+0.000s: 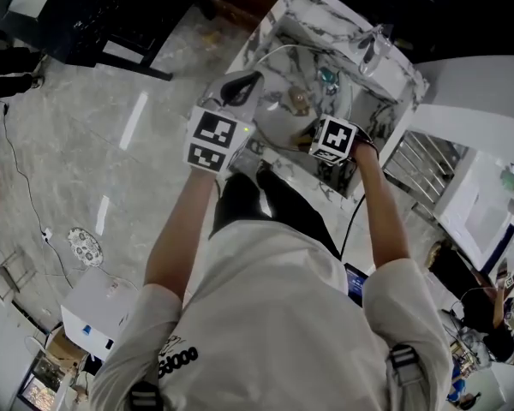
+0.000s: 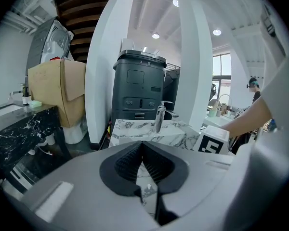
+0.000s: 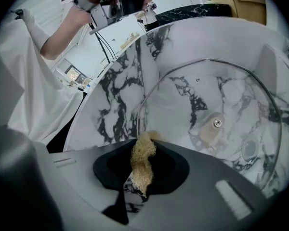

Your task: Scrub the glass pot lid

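- The glass pot lid (image 3: 183, 105) is down in the marble sink (image 3: 113, 105). It leans up on its edge, so its flat face looks at the right gripper. You can see the drain (image 3: 250, 148) through the glass.
- The knob (image 3: 215, 123) sits in the middle of the lid, on the far side of the glass. That leaves the near side smooth and easy to rub.
- A tan scrubber (image 3: 142, 165) pokes out just by the lid's low left rim. I cannot tell if it touches the glass yet.
- The right gripper (image 3: 145, 146) has its jaws pinching the scrubber tight, so it will not slip when it rubs.
- The left gripper (image 2: 142, 148) has its jaws pressed together. In the head view its tip is right at the lid's left edge, maybe to hold the lid steady. I cannot tell if it grips the rim.
- The faucet (image 2: 160, 117) stands on the counter past the sink.
- I think the scrubbing is only just beginning.
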A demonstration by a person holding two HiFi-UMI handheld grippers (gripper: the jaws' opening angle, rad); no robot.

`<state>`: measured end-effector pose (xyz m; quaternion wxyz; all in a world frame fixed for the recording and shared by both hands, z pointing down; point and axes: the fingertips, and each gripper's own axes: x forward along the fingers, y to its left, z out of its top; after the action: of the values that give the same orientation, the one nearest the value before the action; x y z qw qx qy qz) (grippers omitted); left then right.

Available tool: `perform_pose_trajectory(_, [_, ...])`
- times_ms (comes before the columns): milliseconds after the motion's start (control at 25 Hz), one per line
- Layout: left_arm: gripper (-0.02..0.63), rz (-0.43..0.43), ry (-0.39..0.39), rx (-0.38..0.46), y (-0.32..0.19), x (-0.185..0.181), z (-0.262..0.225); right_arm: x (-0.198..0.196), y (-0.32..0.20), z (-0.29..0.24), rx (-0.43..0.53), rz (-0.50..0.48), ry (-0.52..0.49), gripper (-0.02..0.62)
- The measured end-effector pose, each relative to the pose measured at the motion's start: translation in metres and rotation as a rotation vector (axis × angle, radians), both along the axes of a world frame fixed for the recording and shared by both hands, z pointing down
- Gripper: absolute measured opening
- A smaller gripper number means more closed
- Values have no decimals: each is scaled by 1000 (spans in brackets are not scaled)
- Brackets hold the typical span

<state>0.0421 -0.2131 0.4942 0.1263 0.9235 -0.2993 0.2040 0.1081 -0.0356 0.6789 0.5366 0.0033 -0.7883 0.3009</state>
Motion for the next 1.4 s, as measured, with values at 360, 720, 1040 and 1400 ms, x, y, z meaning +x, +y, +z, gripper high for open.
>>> perform_pose_trajectory(360, [9,41,3,1,1,15,-3,31,0,1,26,-39,92,57])
perform_pose_trajectory(720, [9,51,13,14,-3,25,-7,67,2,7,29,-43,219,57])
perform_pose_trajectory(1040, [9,66,11,2,-1,34,-4,94,-22,12,150,-59,311,57])
perform_pose_trajectory(1400, [9,71,8,-11,-2,39,1,107,-48,18,257,12,358,57])
